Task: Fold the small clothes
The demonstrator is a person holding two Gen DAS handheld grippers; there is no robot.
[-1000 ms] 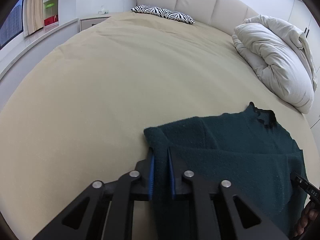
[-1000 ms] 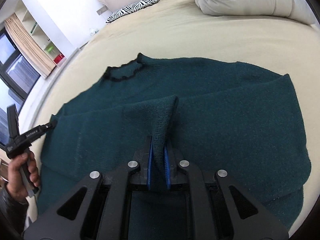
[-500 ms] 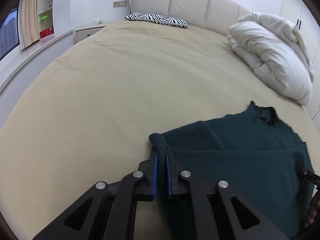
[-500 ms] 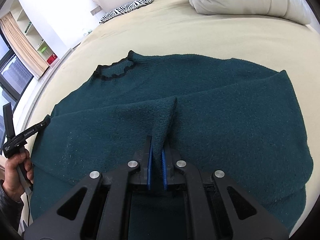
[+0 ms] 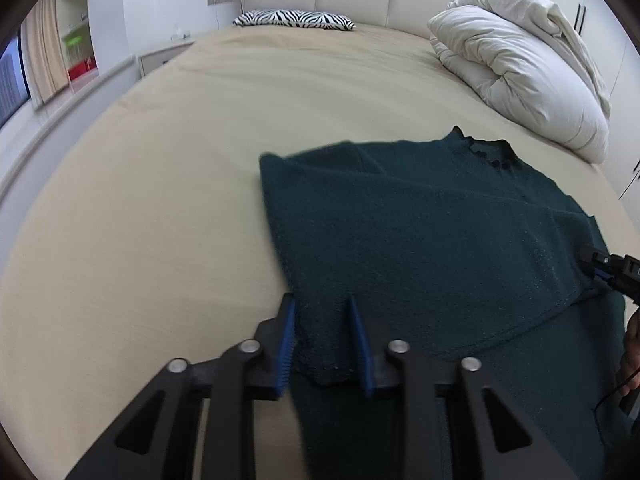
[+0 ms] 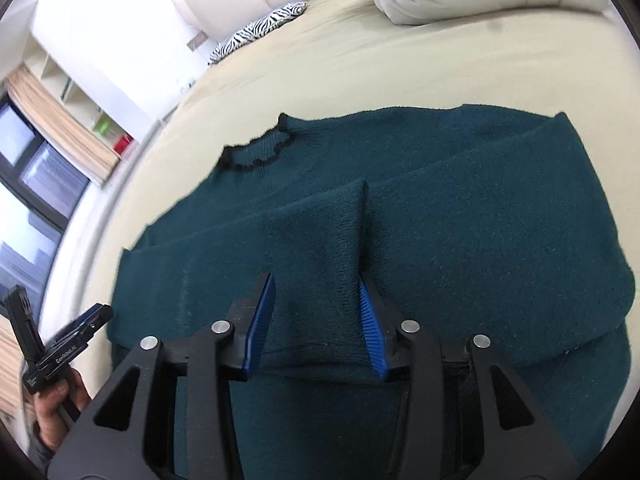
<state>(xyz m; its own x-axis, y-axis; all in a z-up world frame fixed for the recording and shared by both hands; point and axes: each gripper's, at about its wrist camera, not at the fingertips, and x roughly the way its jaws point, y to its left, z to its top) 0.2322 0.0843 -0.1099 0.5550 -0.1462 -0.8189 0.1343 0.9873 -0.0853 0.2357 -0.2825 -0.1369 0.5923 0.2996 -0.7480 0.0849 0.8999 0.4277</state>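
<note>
- Looking through the left wrist view, the left gripper [image 5: 323,340] is standing with its blue pads spread, having just been opening, and the near corner of the dark green knit sweater [image 5: 440,248] is lying loose between them, no longer pinched.
- The sweater is resting on the beige bed sheet [image 5: 160,200], with a folded flap lying across its body and the black-trimmed collar [image 5: 486,152] pointing toward the white duvet [image 5: 520,72].
- The knit is looking fuzzy, so a pad pulling away close to it is risking catching the loops and dragging the corner off its edge, skewing the fold.
- At the right edge of this view the right gripper [image 5: 608,270] is sitting low over the far side of the flap, so both ends are being let go together.
- Turning to the right wrist view, the right gripper [image 6: 316,320] is also standing spread, its jaws having just been opening, with a raised ridge of sweater [image 6: 460,240] standing between the pads and leaning against the right one.
- That ridge is not lying flat; if it is left peaked, it is likely settling into a crease or springing the flap back.
- The left gripper [image 6: 86,320], held in a hand [image 6: 60,404], is hovering at the sweater's left edge, near enough to be snagging the hem on withdrawal.
</note>
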